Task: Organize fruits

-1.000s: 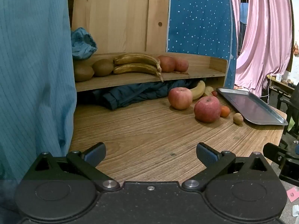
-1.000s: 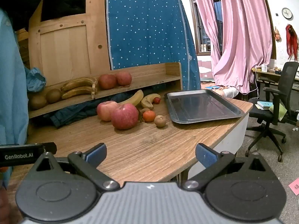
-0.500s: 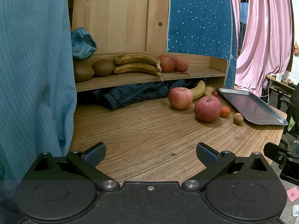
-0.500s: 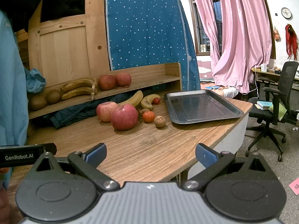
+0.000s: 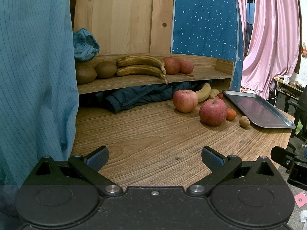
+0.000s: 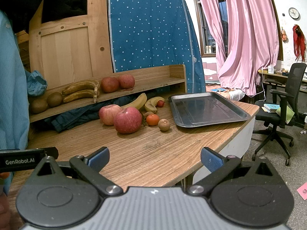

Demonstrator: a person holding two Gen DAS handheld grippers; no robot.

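Two hand-held grippers hang over the near edge of the wooden worktop (image 6: 153, 153), both empty. Left hand-held gripper (image 5: 155, 158): jaws spread wide, nothing between them. Right hand-held gripper (image 6: 155, 158): same, jaws wide apart. Fruit sits well ahead of both. On the worktop: two red apples (image 6: 127, 120) touching each other, a small orange (image 6: 152, 119) just beside the front apple, a small brown round fruit (image 6: 163, 124) next to that, two yellow bananas (image 6: 136, 101) and a tiny red fruit (image 6: 160, 103) behind. Metal tray (image 6: 238, 117) lies right of the fruit, holding nothing. On the shelf (image 6: 153, 85): two kiwis (image 5: 105, 69), two brown-spotted bananas (image 5: 141, 65), two more apples (image 5: 177, 65). Dark jacket (image 5: 138, 97) is stuffed under the shelf.
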